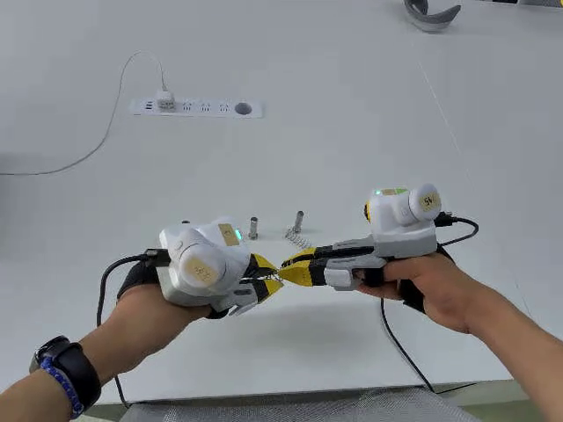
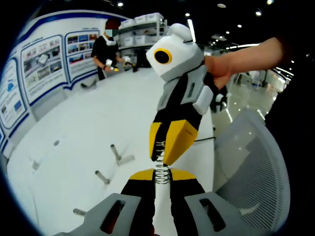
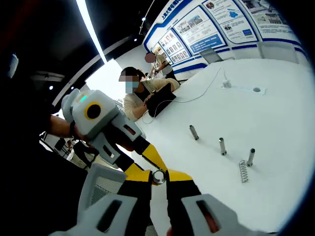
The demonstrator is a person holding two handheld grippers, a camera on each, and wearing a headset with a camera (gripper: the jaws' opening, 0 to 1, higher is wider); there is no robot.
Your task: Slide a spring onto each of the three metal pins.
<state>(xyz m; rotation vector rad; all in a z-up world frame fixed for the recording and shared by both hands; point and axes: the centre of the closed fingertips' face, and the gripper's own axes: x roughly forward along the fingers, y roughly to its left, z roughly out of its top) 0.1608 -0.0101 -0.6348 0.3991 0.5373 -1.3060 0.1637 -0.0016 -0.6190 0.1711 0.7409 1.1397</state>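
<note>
Spring (image 2: 161, 172) is up off the table (image 1: 369, 114), pinched at both ends. My left gripper (image 1: 269, 279) has its jaws closed on one end and my right gripper (image 1: 287, 268) has its jaws closed on the other, with the yellow tips nearly touching. That meeting point sits well apart from the power strip (image 1: 195, 107), on the side toward me. Between the power strip and the grippers I see one bare pin (image 1: 253, 227) and a second bare pin (image 1: 298, 220), both upright. A loose spring (image 1: 297, 236) lies flat just beside the second bare pin, on its side away from the power strip. In the right gripper view a third pin (image 3: 193, 132) stands in line with them, wrapped in coils.
</note>
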